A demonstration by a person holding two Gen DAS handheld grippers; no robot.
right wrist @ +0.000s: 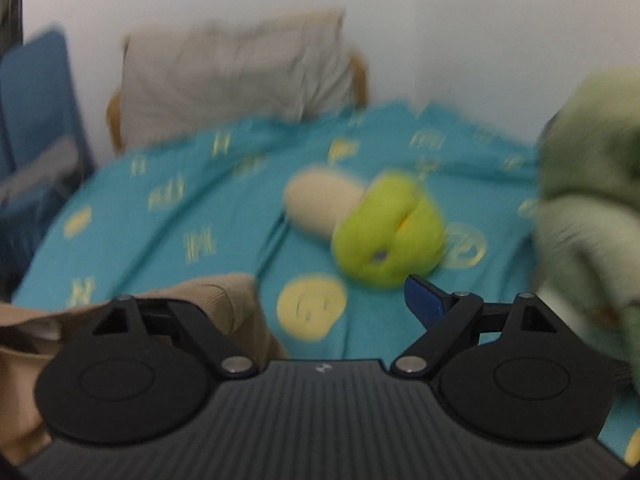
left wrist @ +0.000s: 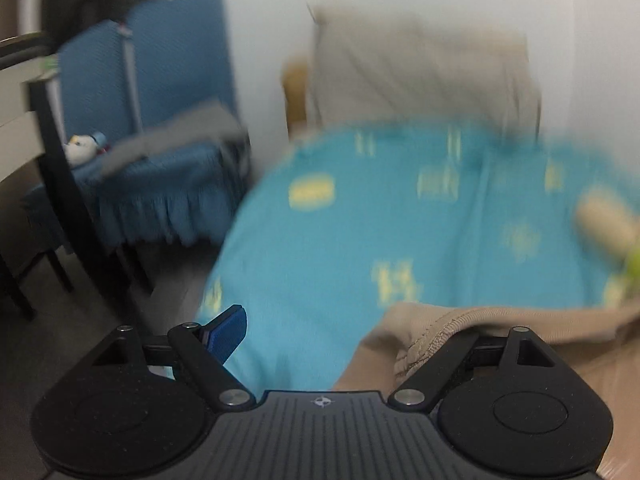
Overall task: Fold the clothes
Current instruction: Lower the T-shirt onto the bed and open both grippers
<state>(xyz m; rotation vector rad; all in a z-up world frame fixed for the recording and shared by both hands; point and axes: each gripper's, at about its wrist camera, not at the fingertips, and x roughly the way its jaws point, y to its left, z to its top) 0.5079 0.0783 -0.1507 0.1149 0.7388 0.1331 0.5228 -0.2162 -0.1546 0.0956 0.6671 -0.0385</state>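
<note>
My left gripper (left wrist: 320, 344): spread wide, tan ribbed garment (left wrist: 460, 328) draped over its right finger. My right gripper (right wrist: 320, 312): wide, same garment at bed's (right wrist: 160, 216) near edge.

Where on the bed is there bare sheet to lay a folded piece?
Bare sheet runs left of the beige roll, between the pillow and tan garment. Crowded on the right: lime plush, green clothes.

Motion blur smears the bed (right wrist: 168, 208) and pillow (right wrist: 232, 72). Tan garment (left wrist: 460, 336) hides the left hand-held gripper's (left wrist: 352, 336) right finger; the frame's right edge crops the green cloth (right wrist: 592, 208).
</note>
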